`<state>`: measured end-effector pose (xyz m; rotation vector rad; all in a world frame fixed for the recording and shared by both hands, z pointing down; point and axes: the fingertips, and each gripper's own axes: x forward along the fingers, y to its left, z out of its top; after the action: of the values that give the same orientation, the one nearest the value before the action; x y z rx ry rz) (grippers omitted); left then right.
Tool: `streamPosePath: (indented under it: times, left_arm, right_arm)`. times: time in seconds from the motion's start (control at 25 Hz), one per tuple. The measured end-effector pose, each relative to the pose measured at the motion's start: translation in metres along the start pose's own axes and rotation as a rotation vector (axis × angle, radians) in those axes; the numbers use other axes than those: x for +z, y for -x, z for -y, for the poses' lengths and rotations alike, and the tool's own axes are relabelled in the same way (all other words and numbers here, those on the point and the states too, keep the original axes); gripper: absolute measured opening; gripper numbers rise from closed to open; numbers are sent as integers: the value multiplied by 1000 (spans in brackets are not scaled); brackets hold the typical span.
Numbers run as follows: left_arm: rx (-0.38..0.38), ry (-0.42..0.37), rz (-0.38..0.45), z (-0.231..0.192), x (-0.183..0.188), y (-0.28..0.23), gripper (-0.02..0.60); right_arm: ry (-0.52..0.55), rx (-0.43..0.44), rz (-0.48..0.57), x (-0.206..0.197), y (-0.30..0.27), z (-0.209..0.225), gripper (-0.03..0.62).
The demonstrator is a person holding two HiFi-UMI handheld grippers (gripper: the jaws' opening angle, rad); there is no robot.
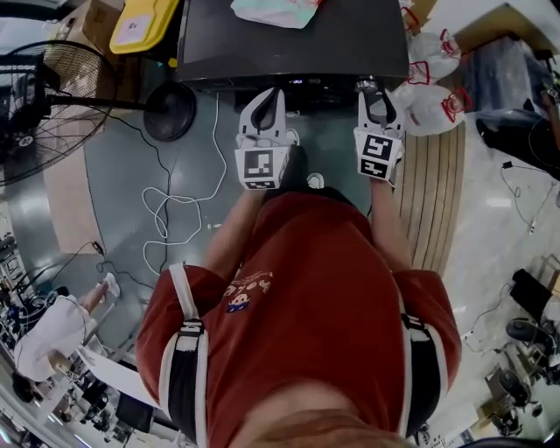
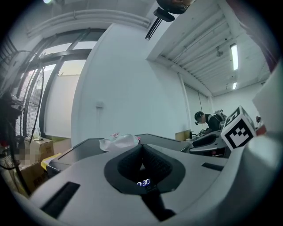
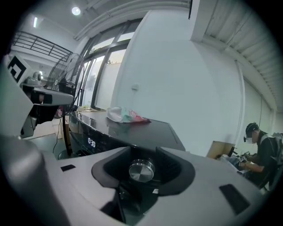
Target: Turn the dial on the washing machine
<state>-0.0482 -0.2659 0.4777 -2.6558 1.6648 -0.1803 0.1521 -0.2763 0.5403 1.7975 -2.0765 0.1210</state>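
The washing machine (image 1: 289, 39) is dark, with a flat top and a lit display (image 3: 91, 142) on its front panel. Its silver dial (image 3: 141, 171) sits between the jaws of my right gripper (image 3: 143, 148), which stands open, with a gap showing on each side of the dial. In the head view the right gripper (image 1: 378, 90) is at the machine's front edge and hides the dial. My left gripper (image 1: 269, 96) is at the same edge, further left, and it is shut and empty (image 2: 142, 152). Below its tips glows the display (image 2: 143, 182).
A crumpled cloth (image 1: 276, 10) lies on the machine's top. A standing fan (image 1: 44, 96) with a round base (image 1: 171, 111) is to the left, beside a yellow box (image 1: 144, 22). A white cable (image 1: 175, 206) trails on the floor. White bags (image 1: 429, 79) lie to the right.
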Motion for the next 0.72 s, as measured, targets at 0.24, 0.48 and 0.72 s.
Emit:
streamPosePath:
  times: [0.24, 0.48, 0.72]
  left_arm:
    - [-9, 0, -45, 7, -18, -6, 15]
    - [-11, 7, -70, 4, -30, -10, 17]
    - [-2, 15, -100, 0, -41, -7, 15]
  right_arm:
    - [-12, 16, -68, -30, -26, -3, 283]
    - [-25, 2, -118, -51, -46, -5, 310]
    - [-7, 4, -173, -69, -61, -5, 308]
